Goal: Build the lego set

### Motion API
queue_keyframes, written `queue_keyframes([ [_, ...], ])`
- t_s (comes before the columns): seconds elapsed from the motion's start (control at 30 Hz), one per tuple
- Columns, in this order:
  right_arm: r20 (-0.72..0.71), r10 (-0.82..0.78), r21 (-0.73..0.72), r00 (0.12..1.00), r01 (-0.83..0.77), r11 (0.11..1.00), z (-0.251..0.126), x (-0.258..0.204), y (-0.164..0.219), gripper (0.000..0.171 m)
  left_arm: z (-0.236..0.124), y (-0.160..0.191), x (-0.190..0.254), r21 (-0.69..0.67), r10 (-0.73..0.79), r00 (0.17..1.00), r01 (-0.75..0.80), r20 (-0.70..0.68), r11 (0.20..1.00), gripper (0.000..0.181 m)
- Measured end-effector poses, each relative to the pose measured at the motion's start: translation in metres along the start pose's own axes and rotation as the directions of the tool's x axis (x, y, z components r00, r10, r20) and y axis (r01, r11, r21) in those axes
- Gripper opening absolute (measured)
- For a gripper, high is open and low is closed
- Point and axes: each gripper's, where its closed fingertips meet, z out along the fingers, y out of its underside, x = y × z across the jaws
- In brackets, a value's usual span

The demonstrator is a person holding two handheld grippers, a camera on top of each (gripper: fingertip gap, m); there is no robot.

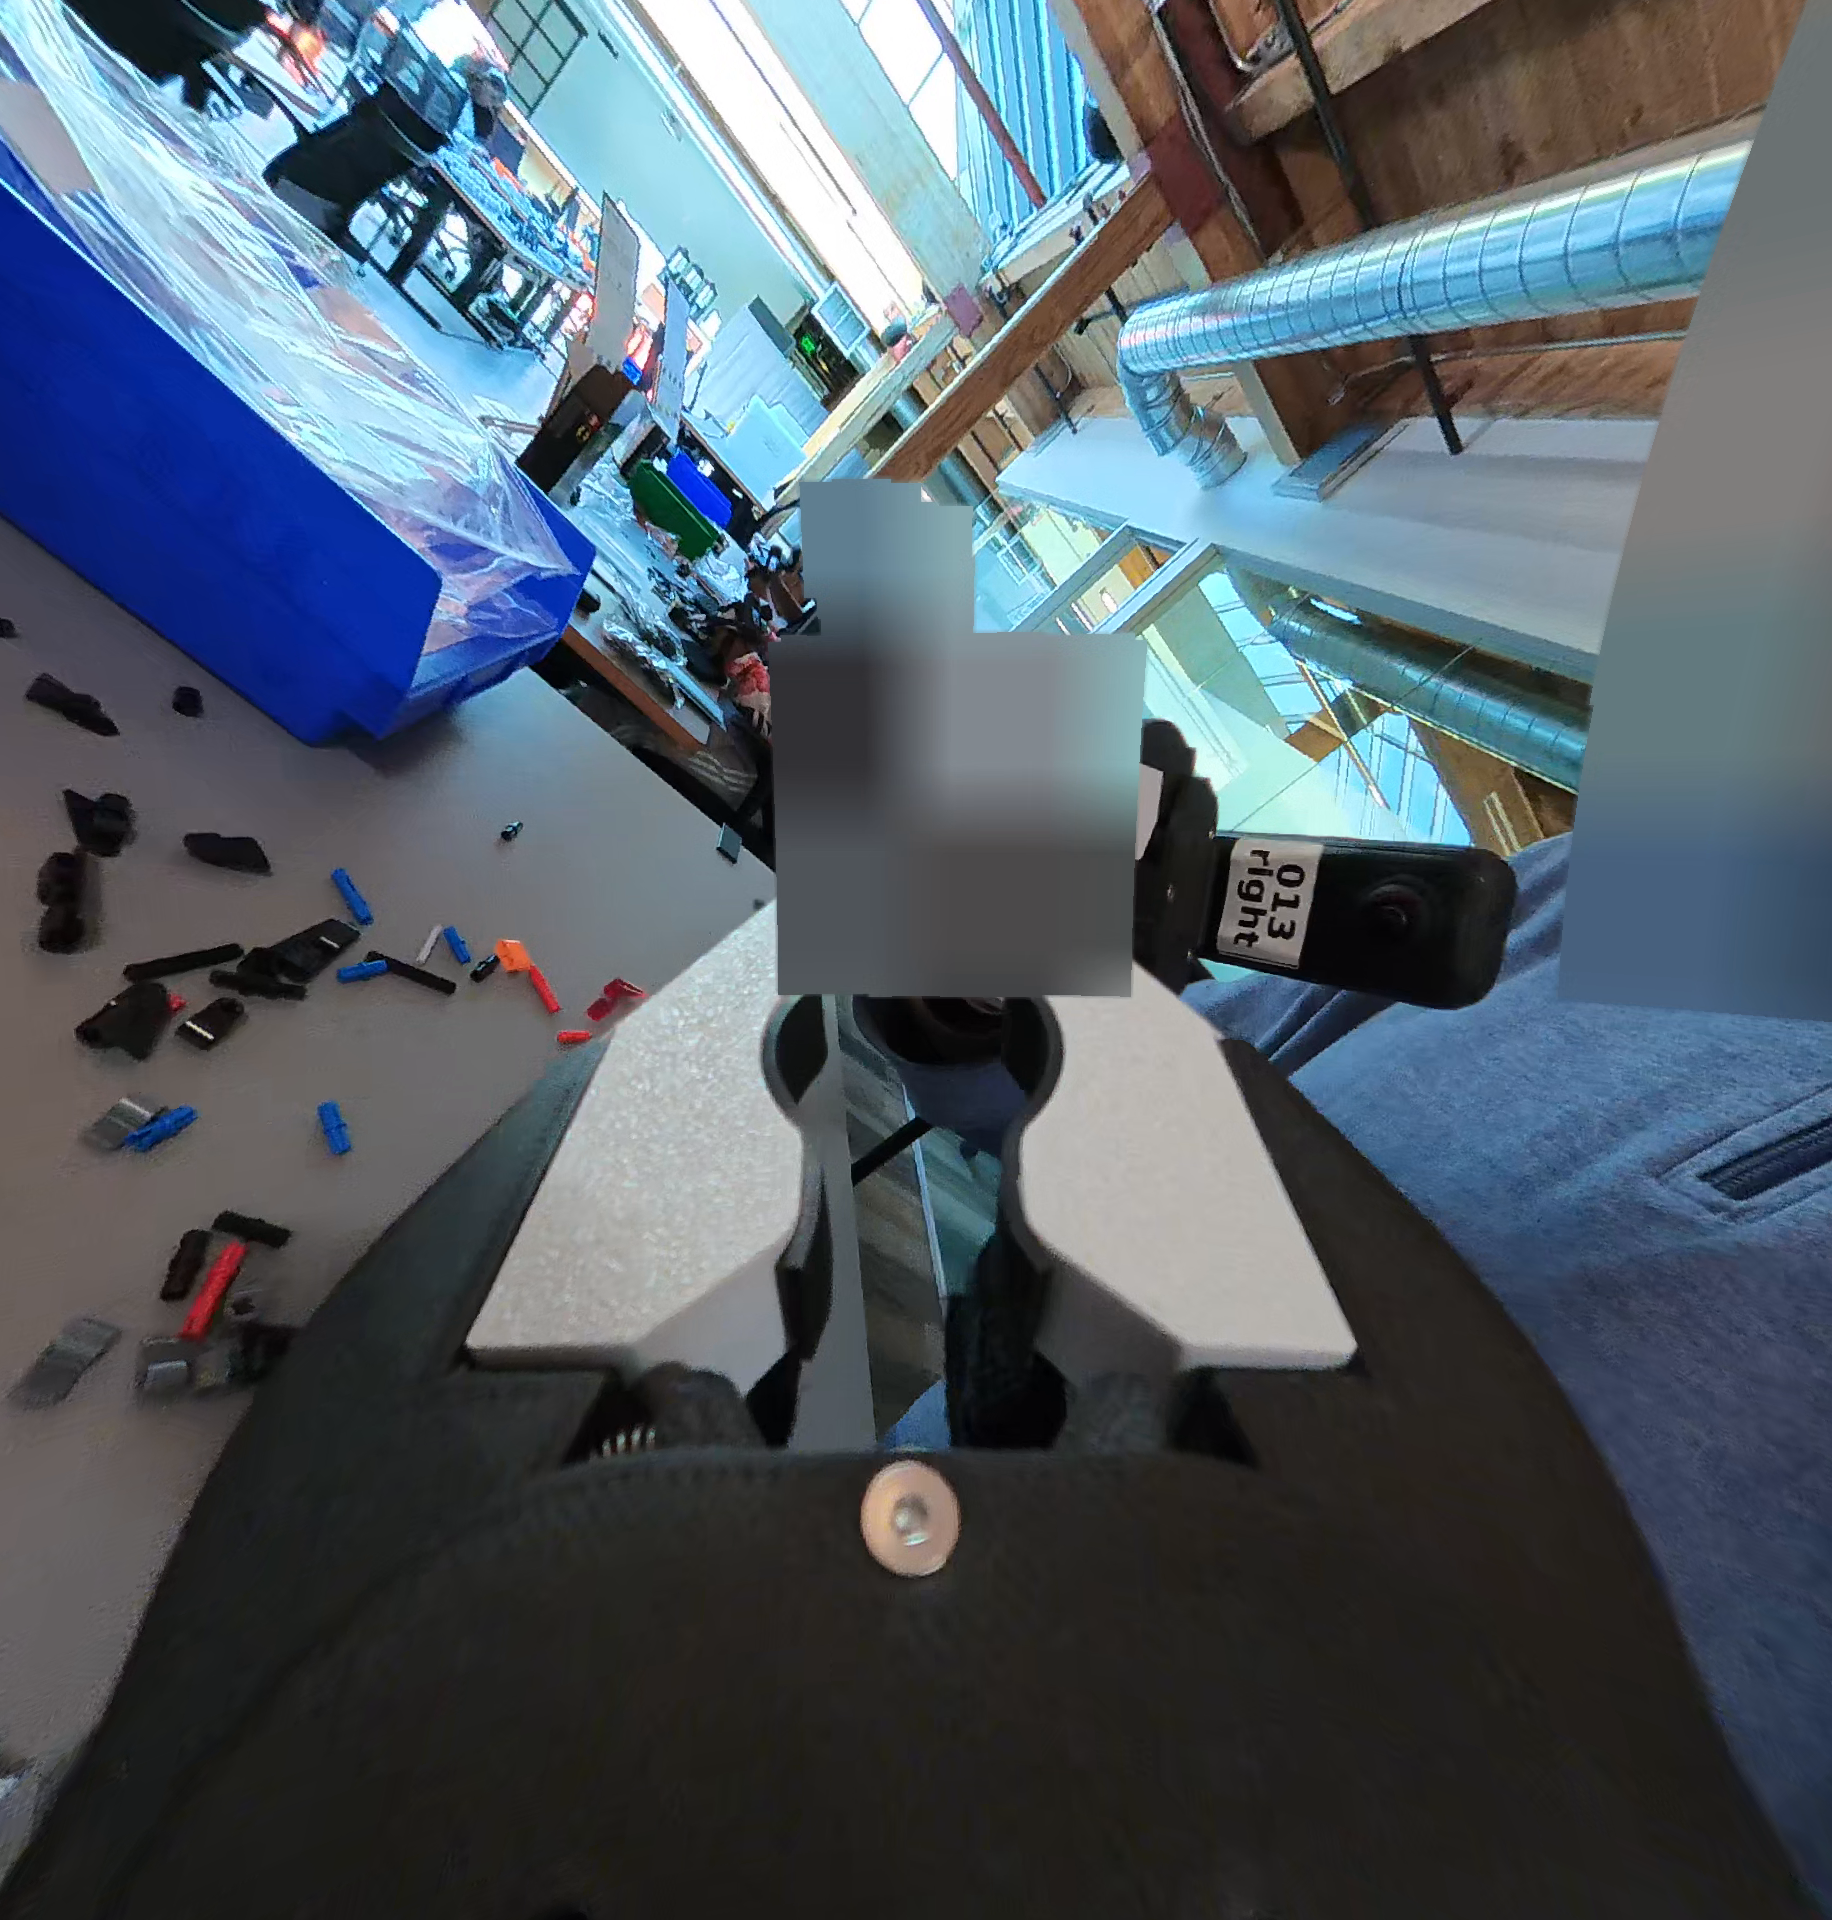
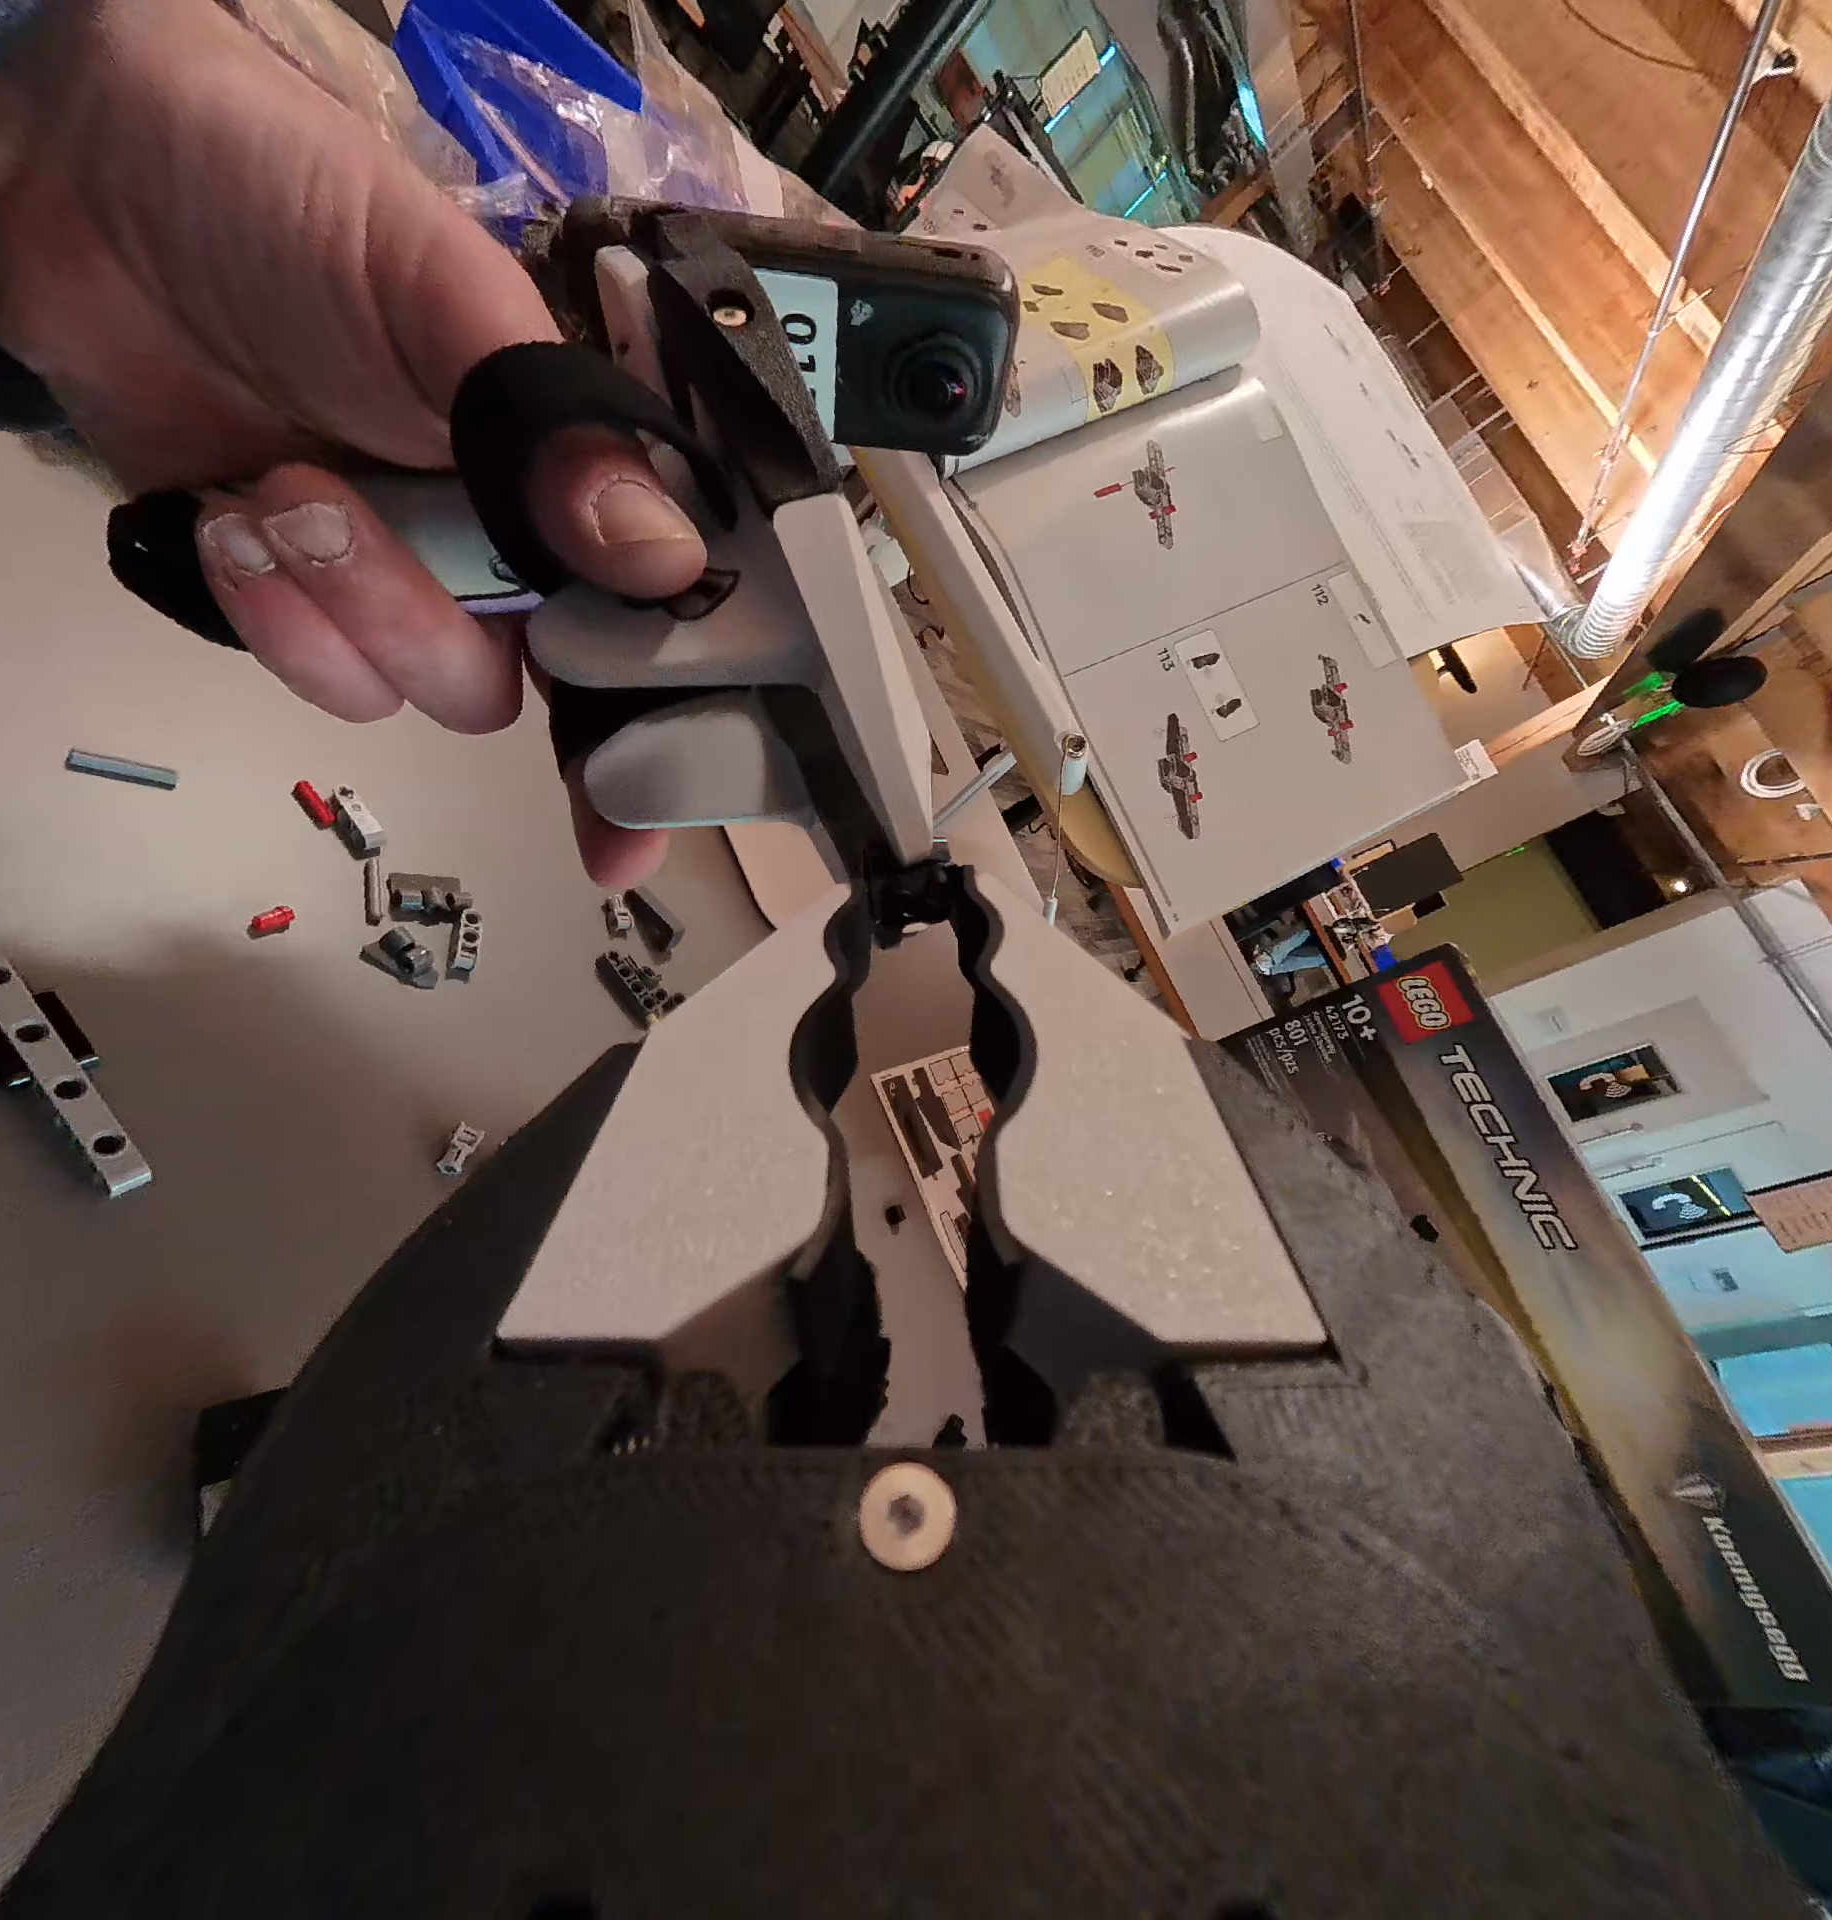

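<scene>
A small black lego piece [image 2: 907,899] is being held in the air above the table's near edge, pinched between the tips of the right gripper [image 2: 907,914] and the left gripper [image 2: 917,852], whose fingers are meeting on it from opposite sides. In its own view the left gripper [image 1: 912,1023] is narrowed around something dark; what it is I cannot tell. This looks like a mid-air joining step. Next, a steady press together seems needed. Loose pieces [image 1: 268,966] are lying scattered across the table [image 1: 392,790], with the instruction booklet [image 2: 1255,582] open beyond.
</scene>
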Motion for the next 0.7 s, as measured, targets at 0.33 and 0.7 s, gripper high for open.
queue_keyframes([
  [0.33,0.051,0.053,-0.002,0.997,-0.052,0.999,0.0,-0.008,0.0,0.018,0.002,0.007,0.0,-0.011,0.028,1.0,-0.028,0.013,1.0,0.014],
  [0.7,0.131,0.195,-0.073,0.972,-0.187,0.98,-0.017,-0.018,0.021,0.028,-0.013,0.021,-0.012,-0.113,0.15,0.978,-0.135,0.142,0.984,0.014],
])
